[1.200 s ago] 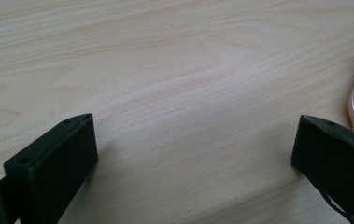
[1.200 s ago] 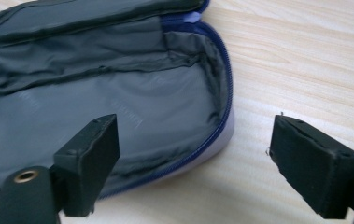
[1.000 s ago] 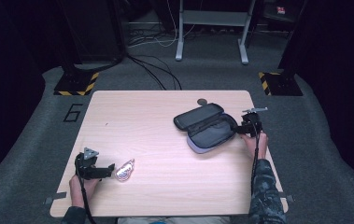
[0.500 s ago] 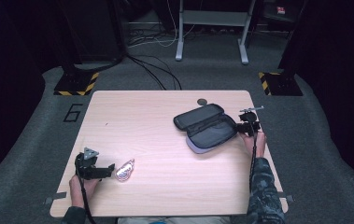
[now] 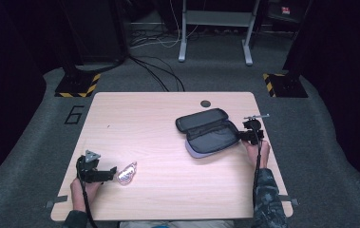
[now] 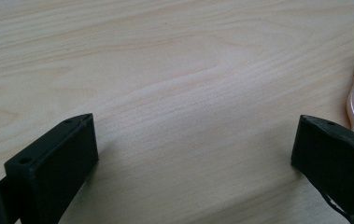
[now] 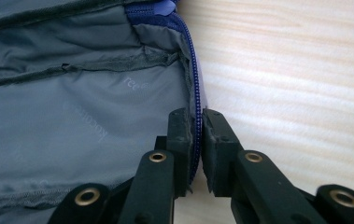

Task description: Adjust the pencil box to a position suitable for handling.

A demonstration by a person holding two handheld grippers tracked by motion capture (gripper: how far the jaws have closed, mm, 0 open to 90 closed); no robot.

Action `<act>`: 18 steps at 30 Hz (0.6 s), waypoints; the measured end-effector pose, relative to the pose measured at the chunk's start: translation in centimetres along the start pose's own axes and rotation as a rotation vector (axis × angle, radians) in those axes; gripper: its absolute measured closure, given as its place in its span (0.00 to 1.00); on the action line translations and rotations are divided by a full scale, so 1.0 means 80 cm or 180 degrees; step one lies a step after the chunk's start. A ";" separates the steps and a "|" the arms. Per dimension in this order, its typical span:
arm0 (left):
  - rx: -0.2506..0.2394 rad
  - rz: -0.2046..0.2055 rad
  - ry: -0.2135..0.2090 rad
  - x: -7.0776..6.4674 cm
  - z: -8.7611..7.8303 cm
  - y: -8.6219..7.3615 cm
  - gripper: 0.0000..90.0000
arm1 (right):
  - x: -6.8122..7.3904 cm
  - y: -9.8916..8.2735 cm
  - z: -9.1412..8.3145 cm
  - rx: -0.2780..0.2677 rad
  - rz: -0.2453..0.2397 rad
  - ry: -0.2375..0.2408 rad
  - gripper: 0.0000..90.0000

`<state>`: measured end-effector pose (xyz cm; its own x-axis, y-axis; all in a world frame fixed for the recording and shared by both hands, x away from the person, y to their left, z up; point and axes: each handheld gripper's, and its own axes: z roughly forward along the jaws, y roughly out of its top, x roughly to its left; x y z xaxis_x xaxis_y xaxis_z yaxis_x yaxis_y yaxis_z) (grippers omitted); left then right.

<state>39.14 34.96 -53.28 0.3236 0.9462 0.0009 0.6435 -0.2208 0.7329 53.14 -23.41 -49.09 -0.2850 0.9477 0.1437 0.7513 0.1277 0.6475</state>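
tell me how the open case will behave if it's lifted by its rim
Probably floppy: the case has thin wrinkled fabric lining, and the right tongs pinch only its zip edge. It looks light, so it should rise easily, though the free half would likely sag or swing shut.

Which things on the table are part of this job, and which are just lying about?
In the job:
- case, open, its zipper edge pinched by the right gripper
- shiny packet, at the open left gripper

Lying about:
- dark round spot near the table's far edge
- floor cables
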 end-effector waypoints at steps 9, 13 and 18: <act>0.0003 -0.0003 0.0001 0.000 0.000 0.000 0.00 | 0.016 -0.019 -0.011 -0.0035 0.0036 0.0064 0.89; 0.0012 0.0002 -0.0003 0.000 0.000 0.000 0.00 | 0.023 -0.025 -0.014 -0.0044 0.0014 0.0078 0.89; 0.0029 0.0020 -0.0018 0.000 -0.001 0.000 0.00 | 0.036 -0.036 -0.019 -0.0065 -0.0058 0.0115 0.87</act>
<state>39.10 34.96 -53.20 0.3316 0.9434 0.0016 0.6478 -0.2290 0.7266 49.29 -21.48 -49.40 -0.3200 0.9341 0.1584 0.7336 0.1385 0.6653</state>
